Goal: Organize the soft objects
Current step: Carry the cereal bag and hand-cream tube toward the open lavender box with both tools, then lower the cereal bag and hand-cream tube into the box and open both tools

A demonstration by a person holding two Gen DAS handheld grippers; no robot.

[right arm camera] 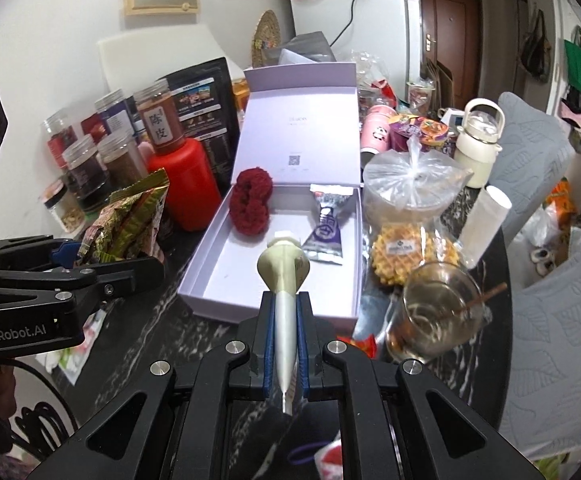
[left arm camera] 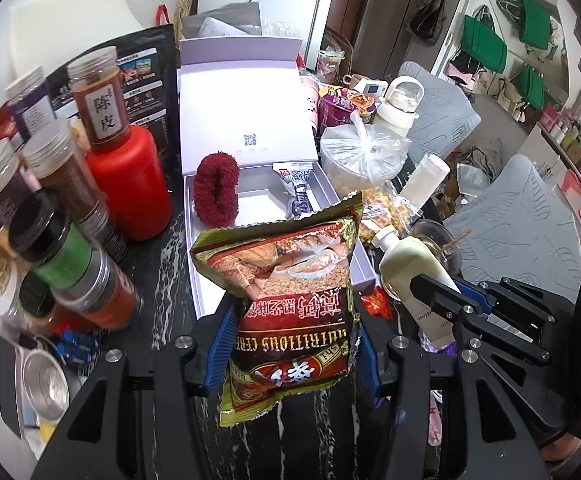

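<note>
Your left gripper (left arm camera: pixel 290 344) clamps the cereal packet (left arm camera: pixel 286 300) and your right gripper (right arm camera: pixel 284 344) pinches the cream tube (right arm camera: pixel 284 280), both short of the open box (right arm camera: pixel 210 276) ahead; releasing early risks dropping them outside it.

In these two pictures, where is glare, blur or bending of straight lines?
Left wrist view: the white inner lid of the open lilac box is washed out by glare, and the grey patterned chairs curve near the rim. Right wrist view: the squeezed cream tube is sharp; the brown door bows with fisheye distortion.
</note>
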